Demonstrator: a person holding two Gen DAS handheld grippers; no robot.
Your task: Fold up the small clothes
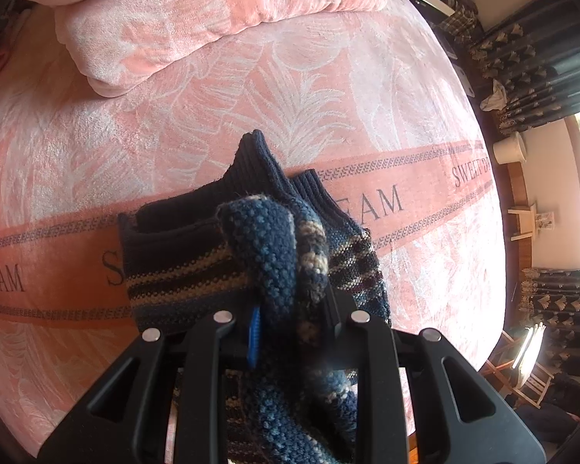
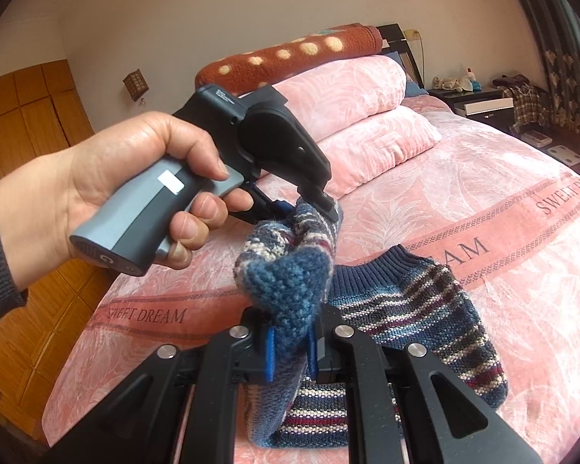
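Small knitted sweater (image 2: 406, 309) lies on pink bedspread (image 2: 464, 201), across band printed "SWEET DREAM" (image 2: 147, 315).

Right wrist view alone shows hand (image 2: 108, 189) holding left gripper (image 2: 309, 203), plus spotted red blanket (image 2: 290, 54) beyond pillows (image 2: 352, 116).

Left wrist view alone shows white bucket (image 1: 508, 149) past bed edge.

Left gripper jaws clamped on sweater fold. Right gripper (image 2: 290, 348) jaws clamped on neighbouring fold, blue pads (image 2: 268, 355) pressing knit.

A small blue knitted sweater with cream, maroon and dark stripes and a ribbed navy collar (image 2: 413, 309) (image 1: 197, 255) lies partly on the pink bed, collar toward the pillows. Its near edge is bunched and lifted off the bed in two raised folds.
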